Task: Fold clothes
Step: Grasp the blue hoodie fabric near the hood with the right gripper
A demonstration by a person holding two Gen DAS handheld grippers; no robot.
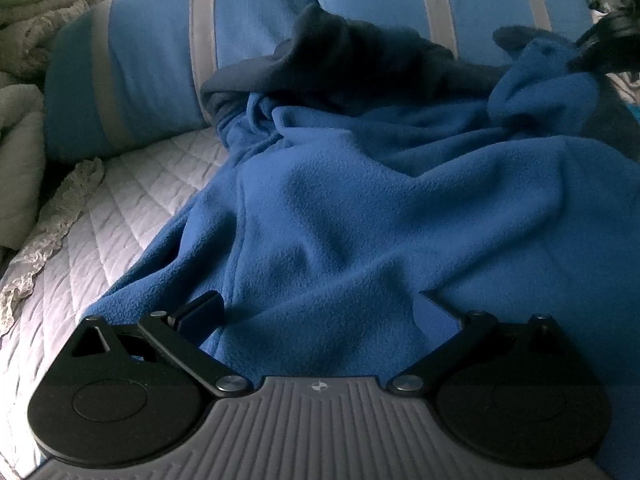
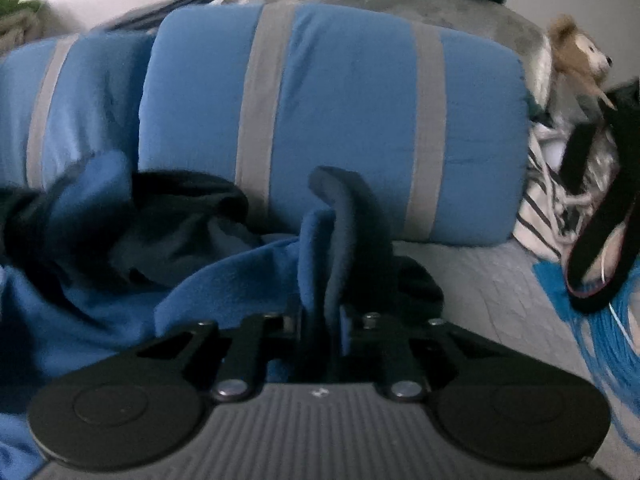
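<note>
Right tool [image 2: 322,328] clenching a fold of the blue fleece [image 1: 360,208]. Left tool [image 1: 316,312] resting released, straddling the fleece on the bed [image 1: 132,200].

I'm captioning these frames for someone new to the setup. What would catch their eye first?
The crumpled blue fleece garment, with its dark lining, sprawls across the white quilted bedspread and fills the middle. Behind it lean two blue pillows with grey stripes. The right gripper has its jaws pinched on an upturned edge of the fleece, while the left gripper sits open over the near hem.

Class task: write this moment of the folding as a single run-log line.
stage: gather fleece | left gripper: open over hem | right gripper: shut on fleece edge | surface: bed
</note>
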